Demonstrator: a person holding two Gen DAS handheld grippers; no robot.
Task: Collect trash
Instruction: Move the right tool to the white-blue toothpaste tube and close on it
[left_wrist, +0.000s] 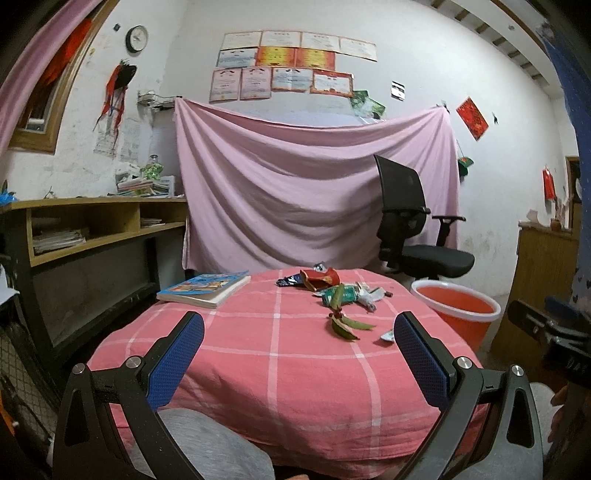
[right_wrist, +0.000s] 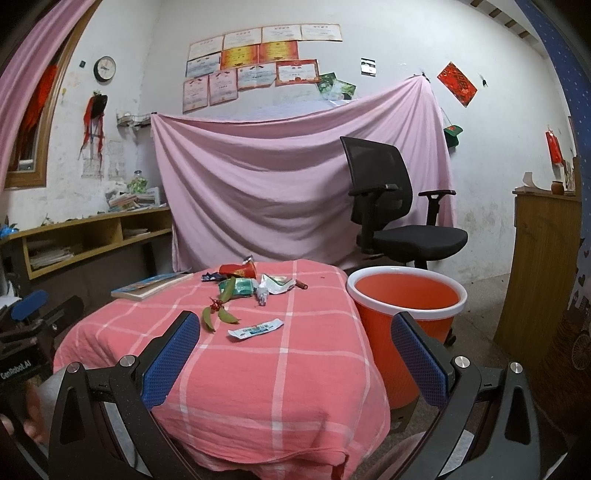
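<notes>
Left gripper (left_wrist: 299, 354) hung with fingers wide apart and empty over the near checked tablecloth (left_wrist: 258, 369), leaves (left_wrist: 345, 325) and wrappers (left_wrist: 332, 286) farther back; right gripper (right_wrist: 295, 354) likewise spread, empty, white wrapper (right_wrist: 255, 328) just ahead, orange bin (right_wrist: 406, 295) beside the table, probably to catch trash.

We see the table (right_wrist: 258, 369) under a salmon-pink cloth crossed by a wide check of pale lines; the bucket (right_wrist: 406, 295) is orange with a white rim; the trash on the cloth is mixed: a red wrapper (right_wrist: 238, 271), a green packet (right_wrist: 242, 287), green leaves (right_wrist: 218, 315) with a small red sprig, a white sachet (right_wrist: 255, 328) printed in blue; the book (left_wrist: 203, 288) has a blue, many-coloured cover; both sets of tongs, left tongs (left_wrist: 299, 354) and right tongs (right_wrist: 295, 354), show blue dimpled pads on black frames; the hung sheet (left_wrist: 314, 184) is pale pink; the chair (right_wrist: 391, 206) is black.
</notes>
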